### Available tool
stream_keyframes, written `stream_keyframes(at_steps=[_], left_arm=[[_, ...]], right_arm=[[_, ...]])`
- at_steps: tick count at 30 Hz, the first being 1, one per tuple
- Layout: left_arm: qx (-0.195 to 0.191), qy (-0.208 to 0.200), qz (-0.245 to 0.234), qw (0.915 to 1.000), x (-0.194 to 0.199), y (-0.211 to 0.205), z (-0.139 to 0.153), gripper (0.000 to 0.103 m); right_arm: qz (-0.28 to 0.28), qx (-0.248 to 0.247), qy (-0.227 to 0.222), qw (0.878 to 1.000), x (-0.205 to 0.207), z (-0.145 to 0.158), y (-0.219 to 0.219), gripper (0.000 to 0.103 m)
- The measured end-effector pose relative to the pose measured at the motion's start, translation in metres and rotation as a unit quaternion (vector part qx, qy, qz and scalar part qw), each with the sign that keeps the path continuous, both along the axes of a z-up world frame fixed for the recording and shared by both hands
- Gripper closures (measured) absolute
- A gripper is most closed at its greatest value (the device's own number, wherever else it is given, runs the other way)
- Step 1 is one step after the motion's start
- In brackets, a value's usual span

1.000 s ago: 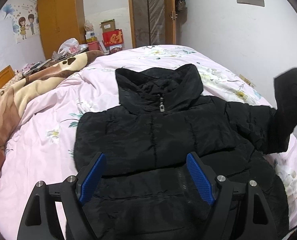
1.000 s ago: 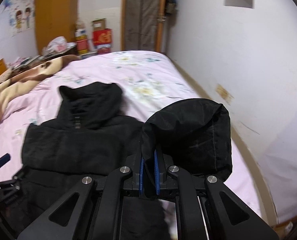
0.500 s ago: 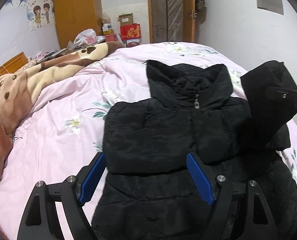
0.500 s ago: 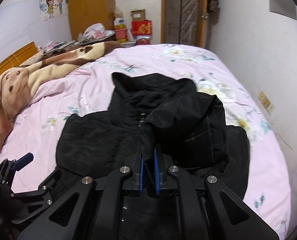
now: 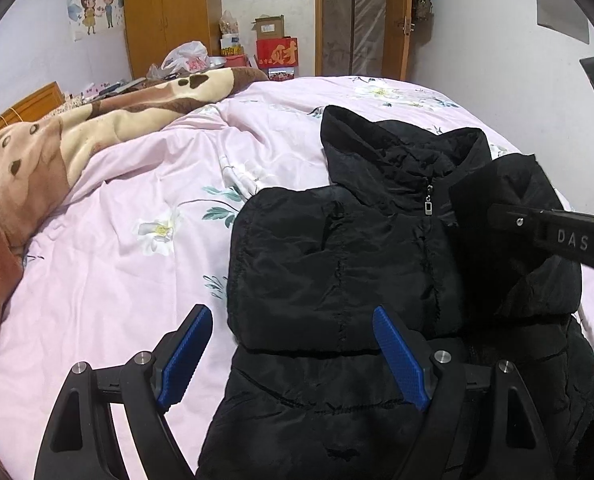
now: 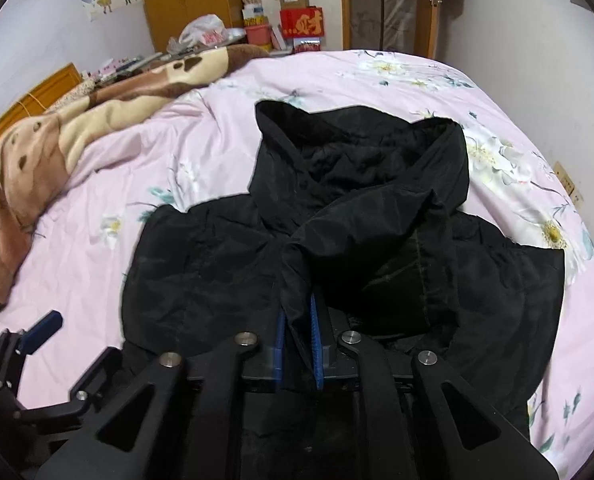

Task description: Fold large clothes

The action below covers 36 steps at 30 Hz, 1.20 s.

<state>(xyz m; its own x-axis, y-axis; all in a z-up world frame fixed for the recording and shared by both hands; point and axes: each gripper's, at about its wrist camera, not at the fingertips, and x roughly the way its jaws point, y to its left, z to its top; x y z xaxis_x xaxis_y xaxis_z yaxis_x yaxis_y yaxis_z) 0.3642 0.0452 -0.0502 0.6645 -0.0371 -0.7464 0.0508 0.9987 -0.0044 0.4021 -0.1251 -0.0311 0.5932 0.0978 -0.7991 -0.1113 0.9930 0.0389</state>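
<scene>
Black jacket (image 6: 225, 272) on pink bedspread (image 6: 97, 248); cardboard box (image 5: 270, 27), contents unseen.

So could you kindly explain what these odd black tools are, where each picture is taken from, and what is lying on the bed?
A person holds a two-finger gripper in each hand, and each carries a forward-looking fisheye camera. One picture comes from the left gripper, which is open and empty. The other comes from the right gripper, whose jaws are opening with the sleeve between them, over the black jacket. The jacket lies on the pink floral bed, beside a brown blanket.
</scene>
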Motion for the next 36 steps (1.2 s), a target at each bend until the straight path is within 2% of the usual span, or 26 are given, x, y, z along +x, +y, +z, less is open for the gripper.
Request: stream_keyframes(at_steps=[3, 6, 10, 12, 17, 19, 23, 28, 31, 34, 36], left_arm=[[-0.002, 0.006, -0.004, 1.0000, 0.002, -0.004, -0.004, 0.021], [-0.011, 0.011, -0.009, 0.9998, 0.004, -0.009, -0.007, 0.021], [-0.020, 0.011, -0.016, 0.9996, 0.005, -0.017, -0.006, 0.021], [-0.030, -0.004, -0.015, 0.9994, 0.002, -0.020, 0.000, 0.021], [-0.054, -0.006, -0.039, 0.9978, 0.008, -0.036, 0.011, 0.021], [-0.049, -0.009, -0.048, 0.9976, 0.010, -0.046, 0.014, 0.021], [-0.035, -0.006, -0.066, 0.9972, 0.020, -0.066, 0.012, 0.021], [-0.002, 0.025, -0.045, 0.9987, 0.048, -0.074, -0.002, 0.021], [0.028, 0.027, -0.027, 0.9989, 0.066, -0.075, -0.011, 0.021], [0.029, 0.044, -0.028, 0.9982, 0.079, -0.076, -0.022, 0.021], [0.001, 0.066, -0.033, 0.9973, 0.086, -0.075, -0.031, 0.024]], right_arm=[[0.013, 0.022, -0.003, 1.000, 0.001, 0.001, -0.004, 0.071], [0.019, 0.042, -0.012, 0.999, 0.000, 0.008, -0.008, 0.040], [0.018, 0.063, -0.026, 0.998, -0.006, 0.022, -0.021, 0.039], [0.014, 0.070, -0.025, 0.997, -0.009, 0.027, -0.030, 0.039], [-0.002, 0.024, -0.051, 0.998, -0.019, 0.039, -0.051, 0.036], [0.000, 0.033, -0.053, 0.998, -0.024, 0.044, -0.064, 0.029], [-0.019, 0.022, -0.062, 0.998, -0.033, 0.049, -0.087, 0.029], [-0.032, -0.013, -0.051, 0.998, -0.039, 0.038, -0.108, 0.029], [-0.040, -0.029, -0.050, 0.998, -0.042, 0.031, -0.120, 0.029], [-0.052, -0.025, -0.040, 0.998, -0.040, 0.023, -0.134, 0.029], [-0.063, -0.028, -0.035, 0.997, -0.040, 0.017, -0.142, 0.029]])
